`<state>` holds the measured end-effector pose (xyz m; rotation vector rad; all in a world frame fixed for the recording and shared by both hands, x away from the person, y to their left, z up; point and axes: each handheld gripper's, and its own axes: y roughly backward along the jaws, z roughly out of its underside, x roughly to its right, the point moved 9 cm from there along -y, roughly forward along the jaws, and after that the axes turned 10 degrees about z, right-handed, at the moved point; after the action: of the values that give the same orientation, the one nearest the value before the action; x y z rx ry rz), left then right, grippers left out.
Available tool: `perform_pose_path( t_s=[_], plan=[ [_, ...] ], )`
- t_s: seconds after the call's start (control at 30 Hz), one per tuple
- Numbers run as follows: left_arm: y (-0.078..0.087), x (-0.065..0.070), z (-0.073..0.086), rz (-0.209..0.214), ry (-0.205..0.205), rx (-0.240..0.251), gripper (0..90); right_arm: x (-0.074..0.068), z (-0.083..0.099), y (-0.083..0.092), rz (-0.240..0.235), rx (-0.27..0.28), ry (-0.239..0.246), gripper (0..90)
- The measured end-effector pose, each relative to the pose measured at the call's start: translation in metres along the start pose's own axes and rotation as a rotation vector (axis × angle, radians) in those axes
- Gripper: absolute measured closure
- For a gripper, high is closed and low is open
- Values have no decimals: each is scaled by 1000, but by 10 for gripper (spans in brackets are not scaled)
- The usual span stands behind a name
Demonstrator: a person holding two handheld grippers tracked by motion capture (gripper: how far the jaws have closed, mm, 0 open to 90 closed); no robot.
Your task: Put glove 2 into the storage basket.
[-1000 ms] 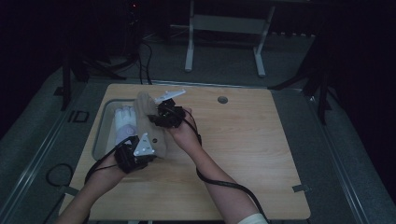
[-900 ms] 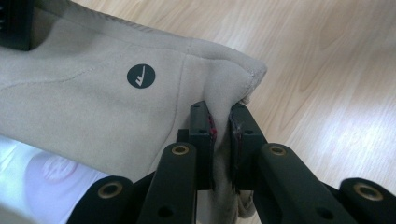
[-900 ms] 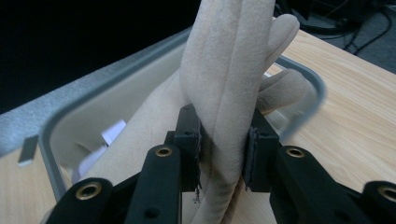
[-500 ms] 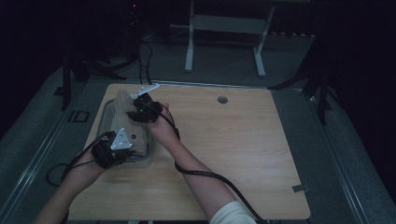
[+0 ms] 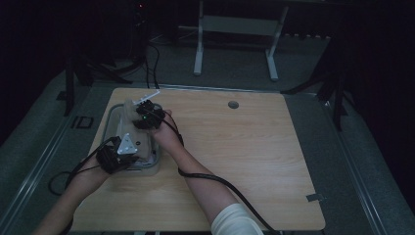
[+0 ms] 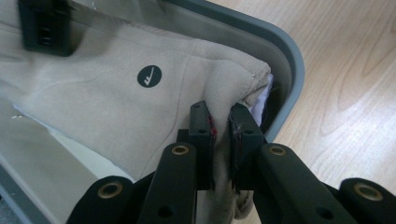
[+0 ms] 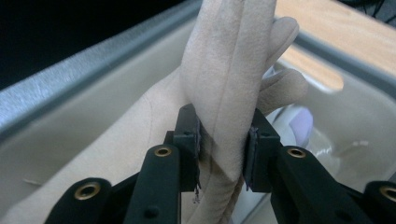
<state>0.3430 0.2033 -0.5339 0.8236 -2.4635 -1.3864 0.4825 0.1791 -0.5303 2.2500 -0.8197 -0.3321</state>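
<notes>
A beige suede glove (image 6: 140, 107) with a round black logo hangs stretched between both grippers, low inside a clear bin with a grey rim (image 6: 289, 60). My left gripper (image 6: 219, 112) is shut on the glove's cuff corner, at the bin's near end (image 5: 120, 154). My right gripper (image 7: 223, 126) is shut across the glove's fingers (image 7: 233, 60), at the bin's far end (image 5: 142, 112). The right gripper's black body also appears in the left gripper view (image 6: 44, 28).
The bin (image 5: 149, 166) sits on the left side of a wooden table (image 5: 244, 156). Something white lies in the bin under the glove (image 7: 299, 123). A round cable hole (image 5: 233, 105) is at the table's back. Cables trail off the front and left edges.
Both hands have moved left and down with the glove, from beside the bin to over and into it. Both grips stay as they were.
</notes>
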Motion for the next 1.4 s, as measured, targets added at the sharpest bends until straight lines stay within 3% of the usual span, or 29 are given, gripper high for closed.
perform_pose_path(
  t_s=[0.2, 0.33, 0.43, 0.53, 0.63, 0.77, 0.87, 1.03, 1.1, 1.17, 1.23, 1.4],
  plan=[
    [-8, -2, 2, 11, -2, -4, 819, 4, 11, -11, -1, -35, -10, 697],
    [-8, -5, 1, 15, 0, 10, 819, 7, 13, -17, 0, -44, 10, 691],
    [-12, -7, 1, 19, 4, -1, 819, 10, 12, -21, -26, -49, -26, 687],
    [-19, -9, 5, 46, 20, -27, 817, 9, 11, -22, -24, -61, -23, 669],
    [-24, -8, 6, 60, 30, -23, 814, 10, 11, -20, -23, -76, -25, 612],
    [-22, -8, 6, 73, 64, 6, 788, 16, 13, -15, -19, -89, -14, 471],
    [-18, -8, 4, 82, 94, 26, 663, 16, 14, -10, -24, -89, -7, 363],
    [-5, -14, -2, 31, 170, 89, 233, 10, 12, 4, -80, -60, 1, 183],
    [0, -16, -6, 13, 190, 116, 177, 12, 11, 9, -66, -48, 10, 175],
    [5, -13, -13, 35, 206, 175, 154, 13, 10, 15, -64, -43, 20, 172],
    [8, -12, -18, 30, 208, 216, 147, 15, 10, 20, -54, -29, 24, 172],
    [10, 3, -33, 81, 217, 294, 147, 18, 15, 33, -41, 8, 24, 175]
  ],
)
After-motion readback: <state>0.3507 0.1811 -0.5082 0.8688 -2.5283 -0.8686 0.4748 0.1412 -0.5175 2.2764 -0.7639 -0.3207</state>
